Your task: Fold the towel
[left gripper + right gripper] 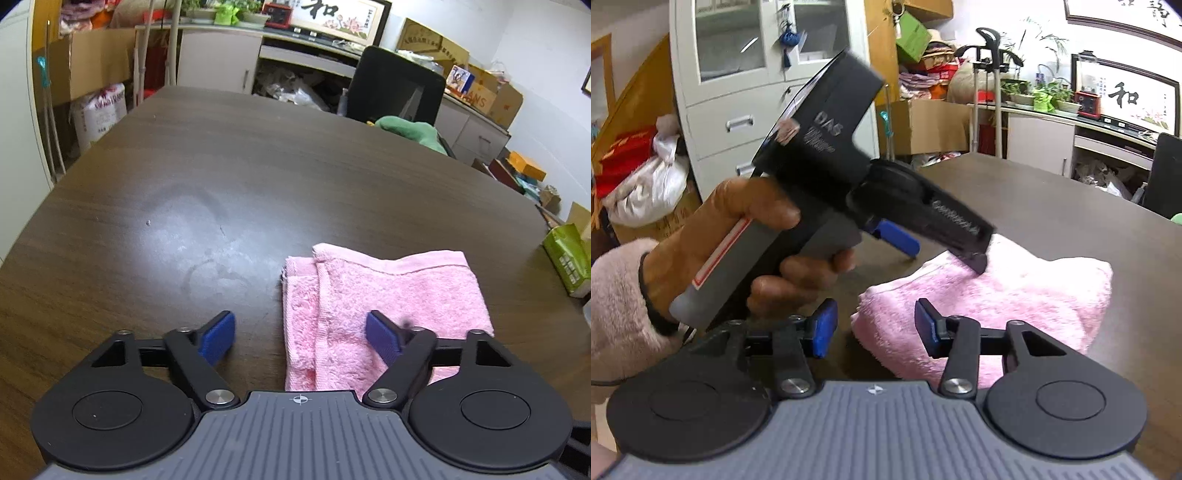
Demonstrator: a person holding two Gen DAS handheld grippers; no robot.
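Left wrist view: folded pink towel (pixel 388 295) flat on the tabletop (pixel 221 166), left gripper (pixel 300 338) and right gripper (pixel 874 326) both half-open, gripping nothing.

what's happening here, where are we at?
A person is folding a pink towel on a dark wooden table with a handheld gripper in each hand. The towel already lies folded over in layers. The left gripper hangs over the towel's left edge, jaws apart, one pad above the cloth and one beside it. The right gripper sits at the near edge, jaws also apart, gripping nothing. In the right wrist view the left hand holds its gripper's handle.
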